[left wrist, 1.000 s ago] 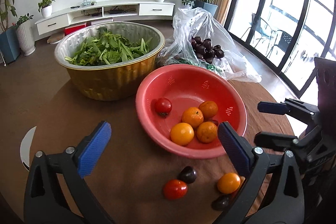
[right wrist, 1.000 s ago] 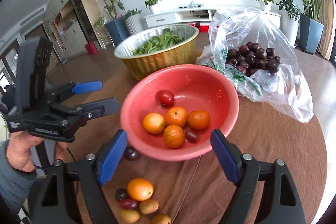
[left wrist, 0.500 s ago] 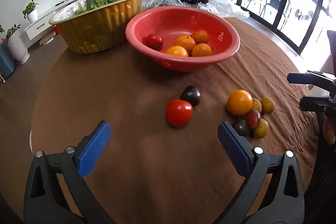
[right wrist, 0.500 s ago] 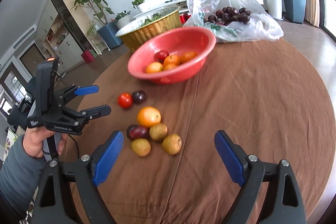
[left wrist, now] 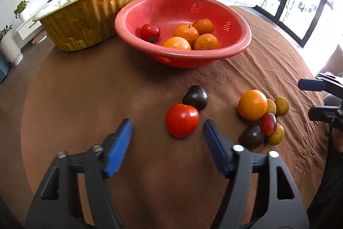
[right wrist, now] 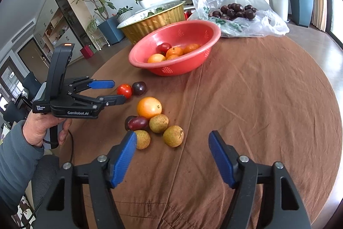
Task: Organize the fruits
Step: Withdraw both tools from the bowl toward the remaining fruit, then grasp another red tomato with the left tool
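Since half a second ago, the left tool (left wrist: pixel 167 141) has been brought closer to the red tomato (left wrist: pixel 181 119), and its fingers have been narrowed though they are held apart, empty. The tomato is seen just ahead of the tips, slightly toward the right finger, with a dark plum (left wrist: pixel 195 97) touching it beyond. The tomato is roundish, so no clear long axis can be told. The red colander (left wrist: pixel 238 50) with oranges is placed farther ahead on the brown surface (left wrist: pixel 85 89). The right tool (right wrist: pixel 172 148) is held apart and empty; a yellowish fruit (right wrist: pixel 173 135) is seen just ahead between its fingers, an orange (right wrist: pixel 149 107) farther ahead to the left.
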Motion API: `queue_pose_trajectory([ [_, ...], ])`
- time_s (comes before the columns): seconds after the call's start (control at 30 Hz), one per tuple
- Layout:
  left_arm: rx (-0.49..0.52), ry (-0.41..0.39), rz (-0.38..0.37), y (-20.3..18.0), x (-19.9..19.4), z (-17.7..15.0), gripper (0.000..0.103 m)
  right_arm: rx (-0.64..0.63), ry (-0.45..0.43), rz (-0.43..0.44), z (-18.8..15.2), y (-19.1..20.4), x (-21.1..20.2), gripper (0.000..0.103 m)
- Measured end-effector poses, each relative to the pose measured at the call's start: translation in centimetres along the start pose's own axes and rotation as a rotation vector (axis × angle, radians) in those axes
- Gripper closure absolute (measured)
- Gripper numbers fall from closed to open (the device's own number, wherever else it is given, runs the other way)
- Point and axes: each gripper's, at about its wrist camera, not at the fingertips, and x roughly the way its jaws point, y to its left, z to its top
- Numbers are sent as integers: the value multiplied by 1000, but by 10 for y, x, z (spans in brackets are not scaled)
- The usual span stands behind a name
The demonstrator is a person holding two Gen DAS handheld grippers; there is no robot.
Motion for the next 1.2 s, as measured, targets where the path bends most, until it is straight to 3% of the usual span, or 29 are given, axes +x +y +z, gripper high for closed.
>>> queue_pose_trajectory([
  [0.3, 21, -5, -29, -7, 6, 2, 48, 4, 19, 3, -2, -4, 7, 35],
  [0.43, 34, 3, -52, -10, 9, 4, 70, -5, 18, -2, -1, -2, 6, 37],
  [0.73, 21, -19, -57, -11, 10, 1, 72, -28, 42, -14, 0, 0, 9, 41],
  [1.2, -44, -78, -82, -5, -4, -8, 73, -197, 127, -78, 10, 11, 26, 53],
])
